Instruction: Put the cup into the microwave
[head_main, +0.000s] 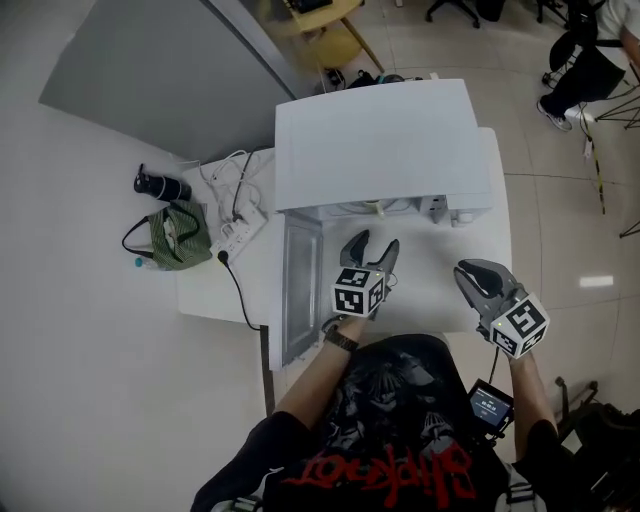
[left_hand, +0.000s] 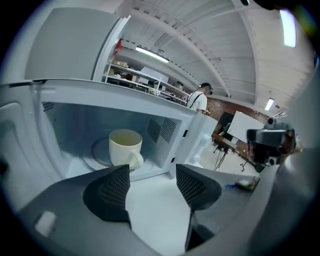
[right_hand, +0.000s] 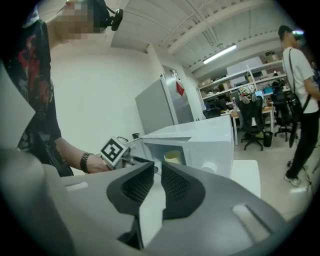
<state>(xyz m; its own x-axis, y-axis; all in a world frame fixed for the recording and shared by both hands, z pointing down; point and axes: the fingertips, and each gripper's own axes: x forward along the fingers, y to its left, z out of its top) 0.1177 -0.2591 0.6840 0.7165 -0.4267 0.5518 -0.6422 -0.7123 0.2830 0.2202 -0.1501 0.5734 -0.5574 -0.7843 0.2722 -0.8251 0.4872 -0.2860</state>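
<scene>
Standing open at nine o'clock of the left gripper (head_main: 371, 246), the microwave (head_main: 380, 140) door (head_main: 298, 290) shows the cup (left_hand: 125, 146) on the turntable (left_hand: 99, 151), where the task wants it. The left fingers are spread and empty. At three o'clock, the right gripper (head_main: 478, 272) is all but closed on nothing. Little seems left.

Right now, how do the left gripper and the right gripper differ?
The left gripper has its jaws wide apart; the right gripper has them nearly together, with only a slim gap. The left gripper sits at the open front of the microwave, facing the cup inside; the right gripper is off to the side over the table, away from the opening. Both are empty.
</scene>
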